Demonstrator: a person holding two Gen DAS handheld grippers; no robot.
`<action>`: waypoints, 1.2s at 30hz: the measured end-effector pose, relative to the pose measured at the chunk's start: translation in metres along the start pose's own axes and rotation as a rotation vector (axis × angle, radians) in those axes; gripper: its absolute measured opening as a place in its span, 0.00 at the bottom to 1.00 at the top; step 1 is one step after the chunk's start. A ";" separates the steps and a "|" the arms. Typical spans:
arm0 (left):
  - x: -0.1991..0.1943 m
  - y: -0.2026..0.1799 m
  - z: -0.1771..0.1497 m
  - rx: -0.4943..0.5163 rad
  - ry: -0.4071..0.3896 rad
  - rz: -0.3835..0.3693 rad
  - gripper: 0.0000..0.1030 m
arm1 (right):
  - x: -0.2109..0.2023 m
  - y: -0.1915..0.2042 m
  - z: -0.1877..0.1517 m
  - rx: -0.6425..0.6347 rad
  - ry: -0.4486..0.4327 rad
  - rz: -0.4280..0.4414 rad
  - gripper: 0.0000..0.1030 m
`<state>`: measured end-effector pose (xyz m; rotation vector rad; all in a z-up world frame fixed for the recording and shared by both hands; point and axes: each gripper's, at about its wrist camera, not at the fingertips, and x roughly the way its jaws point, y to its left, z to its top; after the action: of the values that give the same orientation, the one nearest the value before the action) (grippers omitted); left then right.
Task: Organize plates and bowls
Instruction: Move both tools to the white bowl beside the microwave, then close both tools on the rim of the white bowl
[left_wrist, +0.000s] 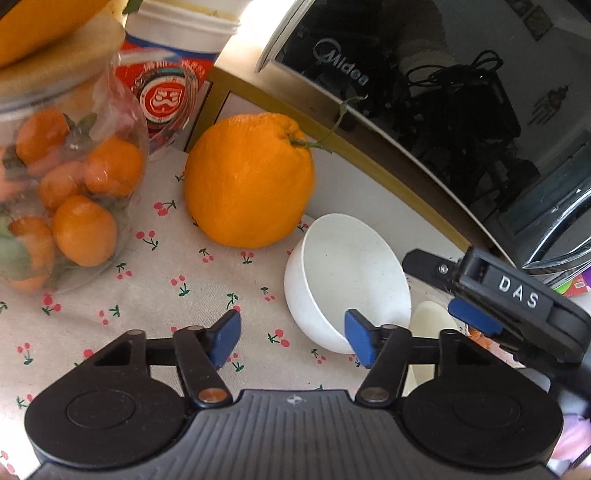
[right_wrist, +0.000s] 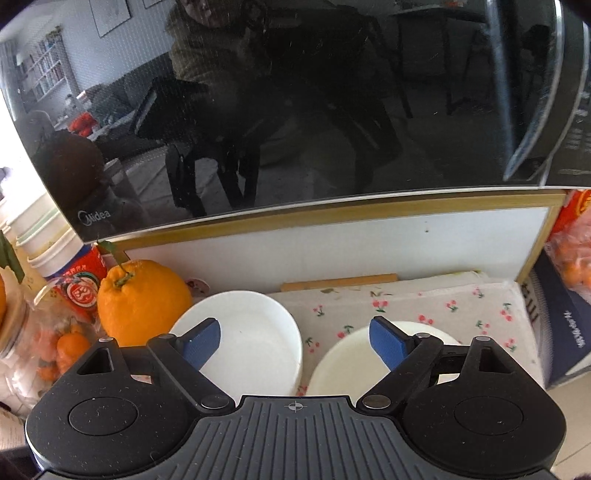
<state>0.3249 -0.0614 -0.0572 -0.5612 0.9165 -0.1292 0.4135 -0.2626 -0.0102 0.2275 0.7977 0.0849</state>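
Observation:
A white bowl (left_wrist: 343, 273) stands on the cherry-print cloth (left_wrist: 166, 280), just right of a large orange. My left gripper (left_wrist: 291, 338) is open and empty; its right pad sits in front of the bowl's near rim. A cream plate (left_wrist: 432, 321) lies right of the bowl, partly hidden. In the right wrist view the same bowl (right_wrist: 255, 339) and the cream plate (right_wrist: 347, 358) lie side by side. My right gripper (right_wrist: 295, 343) is open and empty above them, its jaws spanning the gap between the two. It also shows in the left wrist view (left_wrist: 461, 291).
A big orange (left_wrist: 247, 177) sits left of the bowl. A glass jar of small oranges (left_wrist: 62, 206) and a paper cup (left_wrist: 173, 70) stand at the left. A black Midea microwave (right_wrist: 295, 110) on a shelf rises behind. A box (right_wrist: 561, 325) stands at the right.

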 end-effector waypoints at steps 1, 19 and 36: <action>0.002 0.001 0.000 -0.003 0.002 -0.005 0.54 | 0.002 0.000 0.000 -0.001 0.001 0.002 0.85; 0.010 -0.014 -0.002 0.003 -0.002 -0.043 0.16 | 0.019 0.000 -0.008 -0.014 0.050 0.008 0.06; -0.024 -0.024 -0.001 0.049 0.012 -0.061 0.14 | -0.029 0.010 -0.012 -0.011 0.035 -0.017 0.06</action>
<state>0.3128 -0.0743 -0.0277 -0.5440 0.9057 -0.2097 0.3846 -0.2558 0.0047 0.2092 0.8334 0.0771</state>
